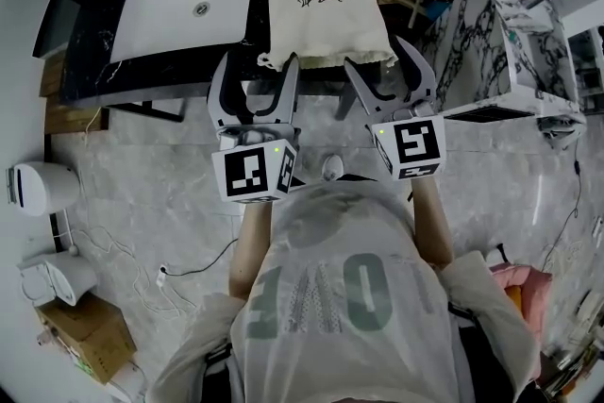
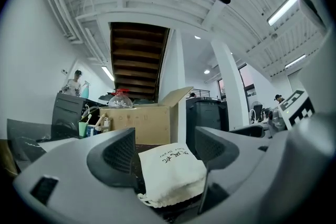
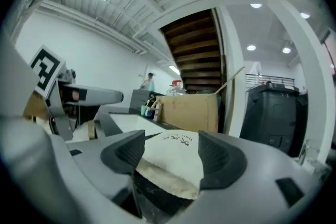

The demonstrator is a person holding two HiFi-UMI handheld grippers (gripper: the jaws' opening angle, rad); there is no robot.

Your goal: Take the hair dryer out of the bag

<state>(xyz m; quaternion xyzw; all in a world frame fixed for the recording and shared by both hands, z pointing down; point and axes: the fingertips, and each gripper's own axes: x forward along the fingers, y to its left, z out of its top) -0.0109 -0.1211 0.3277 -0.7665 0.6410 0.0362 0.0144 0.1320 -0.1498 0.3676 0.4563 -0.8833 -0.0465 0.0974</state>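
Cloth first: a cream drawstring bag (image 1: 326,5) printed "Hair Dryer" lies flat on the dark table (image 1: 80,52), with its gathered mouth and cord turned toward the person. It looks plump and its mouth is drawn together, so the hair dryer itself cannot be seen in any view. Just beside the bag on its left lies a white flat panel (image 1: 184,5), and to the right of the table stands a marble-patterned block (image 1: 500,42). Beyond the bag, in the left gripper view, a cardboard box (image 2: 142,123) stands with one flap raised; its contents are hidden, and a clear bottle with a red cap (image 2: 119,98) shows above its rim, though I cannot tell whether it is inside or behind. A green cup (image 2: 83,128) stands next to that box. The left gripper (image 1: 257,71) is held at the table's near edge with its jaws spread wide and nothing gripped; its own view shows the bag (image 2: 170,173) framed in the gap ahead of the pads, with the corded corner nearest. The right gripper (image 1: 377,54) is likewise released, jaws wide apart, at the bag's near right corner; the bag (image 3: 176,157) is visible between its pads, which do not press on it.
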